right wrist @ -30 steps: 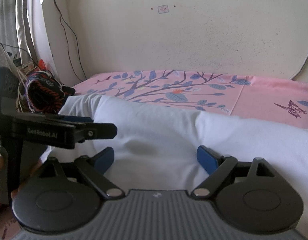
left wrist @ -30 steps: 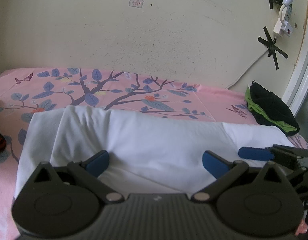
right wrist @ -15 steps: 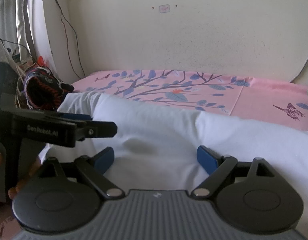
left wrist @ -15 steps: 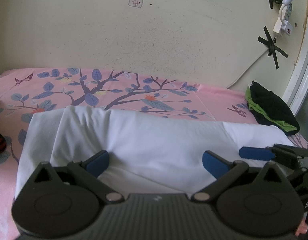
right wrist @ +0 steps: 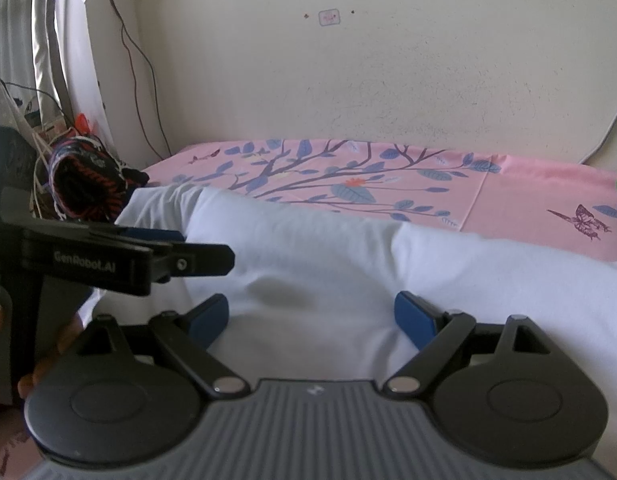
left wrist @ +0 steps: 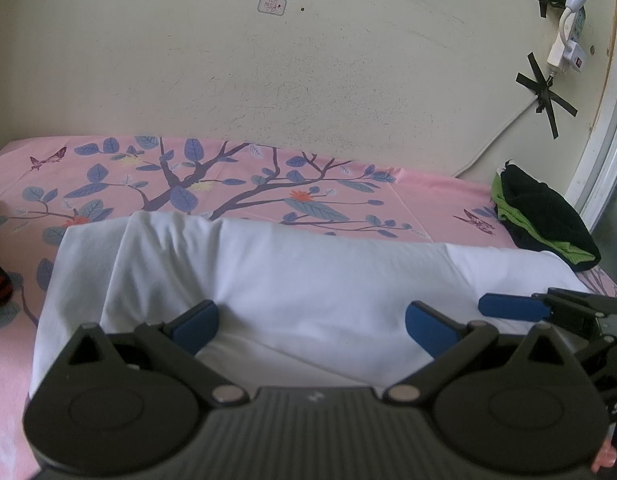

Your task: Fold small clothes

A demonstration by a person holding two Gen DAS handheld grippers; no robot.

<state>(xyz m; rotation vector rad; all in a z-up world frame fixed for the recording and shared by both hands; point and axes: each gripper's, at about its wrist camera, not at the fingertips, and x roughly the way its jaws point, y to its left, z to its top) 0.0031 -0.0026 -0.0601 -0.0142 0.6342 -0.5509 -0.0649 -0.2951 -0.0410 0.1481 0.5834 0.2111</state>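
Observation:
A white garment (left wrist: 308,276) lies spread across the pink bed sheet (left wrist: 428,196), with a folded layer running along its width. My left gripper (left wrist: 312,326) is open just above the garment's near edge, its blue pads wide apart and nothing pinched. To its right, the right gripper's blue finger (left wrist: 508,306) hovers over the same cloth. In the right wrist view the right gripper (right wrist: 312,316) is open over the white garment (right wrist: 348,256), and the left gripper (right wrist: 180,258) shows side-on at the left.
A folded black and green garment (left wrist: 544,216) sits at the bed's right end by the wall. A dark red-striped knit item (right wrist: 84,184) lies off the left end near cables and a curtain. A cream wall (left wrist: 308,80) backs the bed.

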